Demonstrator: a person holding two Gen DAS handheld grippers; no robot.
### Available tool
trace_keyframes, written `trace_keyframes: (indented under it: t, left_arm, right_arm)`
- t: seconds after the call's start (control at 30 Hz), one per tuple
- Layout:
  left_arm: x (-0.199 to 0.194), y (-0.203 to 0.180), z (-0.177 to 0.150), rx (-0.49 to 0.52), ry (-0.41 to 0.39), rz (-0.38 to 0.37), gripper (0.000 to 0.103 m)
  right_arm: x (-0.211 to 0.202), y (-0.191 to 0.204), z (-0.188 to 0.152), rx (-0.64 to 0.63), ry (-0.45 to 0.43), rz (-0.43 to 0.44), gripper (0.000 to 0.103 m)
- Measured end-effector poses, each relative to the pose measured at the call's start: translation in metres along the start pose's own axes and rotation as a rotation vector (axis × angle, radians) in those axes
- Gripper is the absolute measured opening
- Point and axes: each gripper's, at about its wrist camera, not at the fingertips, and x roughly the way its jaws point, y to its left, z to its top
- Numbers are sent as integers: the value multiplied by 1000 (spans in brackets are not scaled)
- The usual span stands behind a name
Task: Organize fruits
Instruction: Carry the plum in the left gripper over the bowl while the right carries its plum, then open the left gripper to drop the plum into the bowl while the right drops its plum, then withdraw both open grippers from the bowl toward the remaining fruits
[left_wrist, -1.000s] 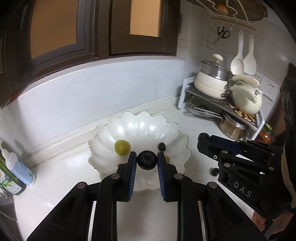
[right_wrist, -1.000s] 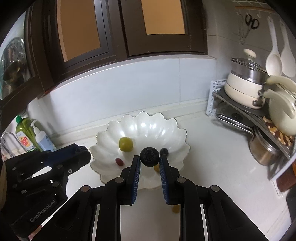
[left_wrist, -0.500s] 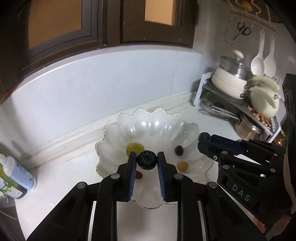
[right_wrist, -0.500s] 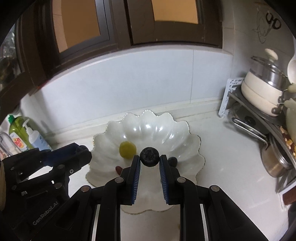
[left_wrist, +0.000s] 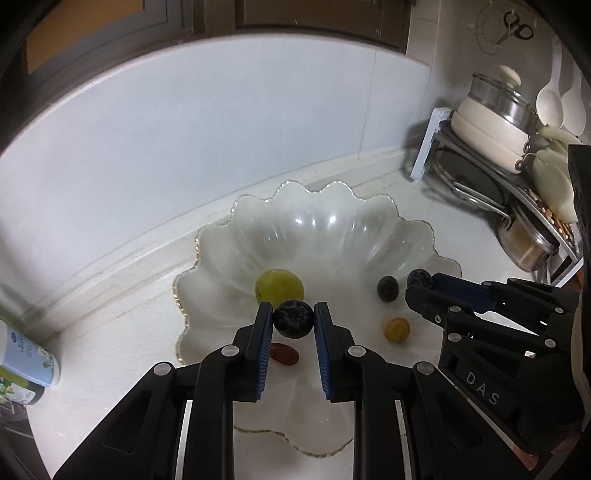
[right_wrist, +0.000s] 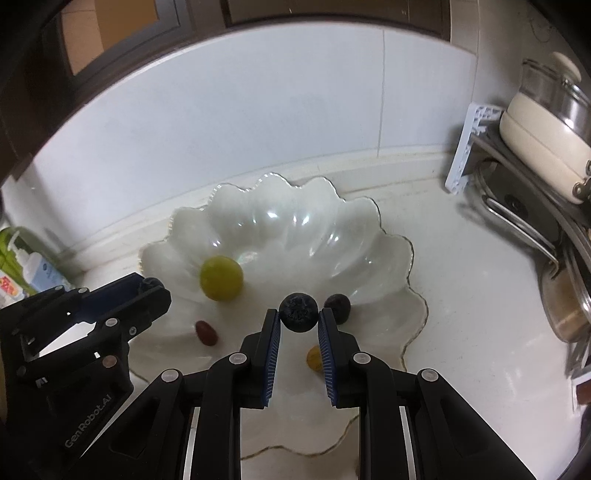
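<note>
A: Two blueberries in play, one per gripper. Left gripper (left_wrist: 293, 318) is clamped on the left berry (left_wrist: 293, 318), pads touching both sides. It hangs over the bowl (left_wrist: 325, 229), just past the near rim.

B: Right side?

A: Same. Right gripper (right_wrist: 298, 313) is closed on the right berry (right_wrist: 298, 313), also over the bowl. In the left view it comes in from 3 o'clock.

B: Bowl contents?

A: From the left view: green grape (left_wrist: 279, 285) at 11 o'clock of the held berry, just behind it. Loose blueberry (left_wrist: 387, 288) at 2 o'clock. Yellow fruit (left_wrist: 396, 329) at 3 o'clock. Red fruit (left_wrist: 283, 353) at 6 o'clock, partly behind the left finger.

B: Surroundings?

A: Pot rack (left_wrist: 498, 155) at 2 o'clock of the bowl, bottles (right_wrist: 26, 266) at 9 o'clock.
</note>
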Motion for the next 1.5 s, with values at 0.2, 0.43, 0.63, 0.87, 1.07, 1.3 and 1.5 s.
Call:
trace_keyframes:
  t: [0.2, 0.43, 0.63, 0.87, 1.07, 1.3, 1.5]
  left_arm:
    - [16, 1, 3, 2, 35, -1, 24]
    - [21, -1, 3, 10, 42, 35, 55]
    - [12, -2, -1, 17, 18, 62, 68]
    - [-14, -16, -2, 61, -65, 75, 68]
    - [-36, -34, 0, 83, -133, 91, 68]
    - [-64, -67, -6, 178, -259, 76, 68]
    - [-82, -93, -11, 270, -296, -1, 67]
  right_arm:
    - [14, -7, 2, 30, 39, 11, 23]
    - [16, -10, 0, 41, 46, -14, 37]
    - [6, -16, -5, 44, 24, -47, 37]
    - [-25, -26, -11, 56, -32, -76, 37]
    - [-58, -37, -17, 73, -93, -93, 37]
    - [-93, -52, -30, 96, -157, -134, 37]
    - [-119, -65, -48, 110, -201, -183, 37]
